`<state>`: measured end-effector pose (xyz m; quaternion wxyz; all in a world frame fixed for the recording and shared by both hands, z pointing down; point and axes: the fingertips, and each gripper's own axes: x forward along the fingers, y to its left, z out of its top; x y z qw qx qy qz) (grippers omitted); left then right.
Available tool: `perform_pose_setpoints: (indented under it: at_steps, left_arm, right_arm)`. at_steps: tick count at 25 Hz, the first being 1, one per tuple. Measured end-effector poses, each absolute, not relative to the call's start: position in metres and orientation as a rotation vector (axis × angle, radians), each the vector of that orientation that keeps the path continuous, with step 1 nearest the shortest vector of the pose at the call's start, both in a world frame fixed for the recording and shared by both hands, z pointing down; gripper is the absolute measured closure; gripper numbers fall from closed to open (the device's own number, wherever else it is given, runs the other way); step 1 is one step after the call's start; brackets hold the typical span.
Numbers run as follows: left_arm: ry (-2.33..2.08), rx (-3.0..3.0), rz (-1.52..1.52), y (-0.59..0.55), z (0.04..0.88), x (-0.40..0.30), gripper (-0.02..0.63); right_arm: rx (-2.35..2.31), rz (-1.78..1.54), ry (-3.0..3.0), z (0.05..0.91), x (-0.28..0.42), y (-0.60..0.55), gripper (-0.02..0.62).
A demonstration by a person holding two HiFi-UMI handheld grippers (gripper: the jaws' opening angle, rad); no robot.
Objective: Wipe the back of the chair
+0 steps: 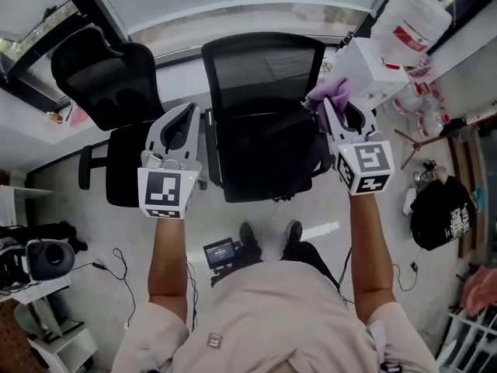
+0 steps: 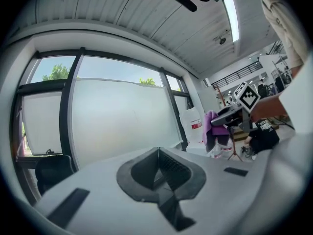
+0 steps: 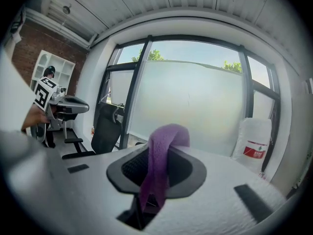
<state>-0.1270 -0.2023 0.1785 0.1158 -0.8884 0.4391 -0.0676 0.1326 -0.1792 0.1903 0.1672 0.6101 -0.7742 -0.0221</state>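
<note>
The black mesh office chair (image 1: 264, 76) stands in front of me, its back toward the window and its seat (image 1: 264, 162) between my two grippers. My right gripper (image 1: 328, 106) is held up by the chair's right side, shut on a purple cloth (image 1: 332, 92). In the right gripper view the purple cloth (image 3: 160, 163) hangs over the closed jaws of the right gripper (image 3: 161, 148). My left gripper (image 1: 189, 117) hovers at the chair's left side. Seen in its own view, the left gripper (image 2: 158, 151) has its jaws together with nothing between them.
A second black chair (image 1: 109, 76) stands to the left, close to the first. A white bag with a red label (image 1: 408, 18) sits at the back right by a white box (image 1: 373, 68). A tripod and dark bag (image 1: 439, 212) are on the right, cables on the floor.
</note>
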Motion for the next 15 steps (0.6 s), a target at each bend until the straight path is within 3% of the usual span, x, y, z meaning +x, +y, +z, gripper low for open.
perform_pose_setpoints:
  at_steps: [15]
  left_arm:
    - [1.471, -2.555, -0.334, -0.252, 0.25, -0.137, 0.597]
  right_arm:
    - [1.585, -0.043, -2.273, 0.287, 0.113, -0.309, 0.529]
